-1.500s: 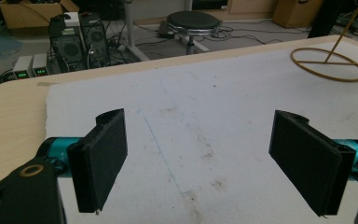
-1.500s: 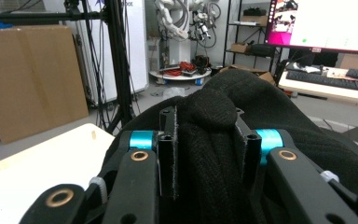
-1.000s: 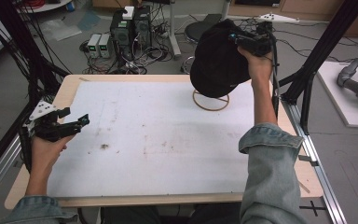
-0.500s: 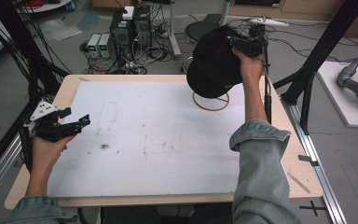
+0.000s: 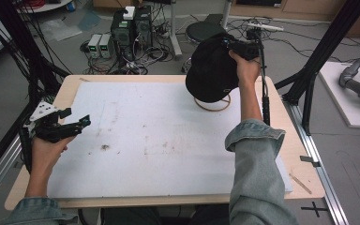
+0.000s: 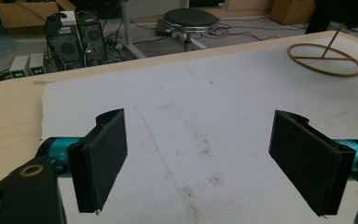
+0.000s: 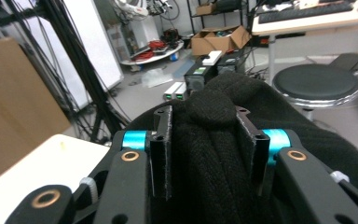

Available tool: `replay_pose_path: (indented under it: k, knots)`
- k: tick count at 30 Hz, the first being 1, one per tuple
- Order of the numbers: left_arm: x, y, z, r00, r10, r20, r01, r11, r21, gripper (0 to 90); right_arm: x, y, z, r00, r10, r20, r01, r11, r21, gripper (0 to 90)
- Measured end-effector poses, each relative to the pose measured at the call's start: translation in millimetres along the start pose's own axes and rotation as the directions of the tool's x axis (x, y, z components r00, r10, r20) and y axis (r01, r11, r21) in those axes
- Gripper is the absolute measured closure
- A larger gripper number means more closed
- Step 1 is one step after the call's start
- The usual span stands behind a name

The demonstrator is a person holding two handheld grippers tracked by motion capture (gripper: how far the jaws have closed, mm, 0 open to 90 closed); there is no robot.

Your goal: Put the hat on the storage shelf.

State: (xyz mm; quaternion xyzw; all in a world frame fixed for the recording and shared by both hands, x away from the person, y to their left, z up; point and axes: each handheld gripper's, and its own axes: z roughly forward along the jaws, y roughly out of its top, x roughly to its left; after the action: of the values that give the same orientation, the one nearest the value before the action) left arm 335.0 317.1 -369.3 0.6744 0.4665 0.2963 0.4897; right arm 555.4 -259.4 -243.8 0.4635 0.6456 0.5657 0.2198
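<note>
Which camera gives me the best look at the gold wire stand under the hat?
The left gripper view: the stand sits unobstructed on the white mat, ring base and slanted rod clear. In the high view the black hat covers most of the stand.

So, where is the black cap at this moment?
In the high view, the black cap hangs at the far right of the table, over the wooden ring stand. The right gripper is shut on its fabric.
</note>
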Motion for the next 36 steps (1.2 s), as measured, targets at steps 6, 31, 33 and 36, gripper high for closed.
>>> replay_pose_path:
  k: [6, 31, 33, 36]
  knots:
    - [-0.9, 0.6, -0.2, 1.0, 0.002, 0.001, -0.002, 1.0, -0.002, 19.6, 0.2, -1.3, 1.0, 1.0, 0.001, -0.006, -0.001, 1.0, 0.004, 59.2]
    - [-2.8, 2.0, 0.1, 1.0, 0.004, 0.005, -0.004, 1.0, -0.004, 19.6, -1.6, 1.7, -7.7, 0.9998, 0.003, 0.018, -0.003, 1.0, 0.019, 37.1]
    - [-3.3, 2.1, 0.8, 0.9999, 0.007, 0.008, -0.007, 1.0, -0.004, 19.6, -1.5, 3.1, -10.5, 0.9998, -0.004, 0.019, 0.004, 1.0, 0.015, 35.7]
    - [-3.6, 2.3, 1.2, 0.9999, 0.008, 0.009, -0.008, 1.0, -0.003, 19.6, -0.9, 5.0, -15.7, 0.9997, -0.013, 0.019, 0.013, 1.0, 0.011, 33.5]
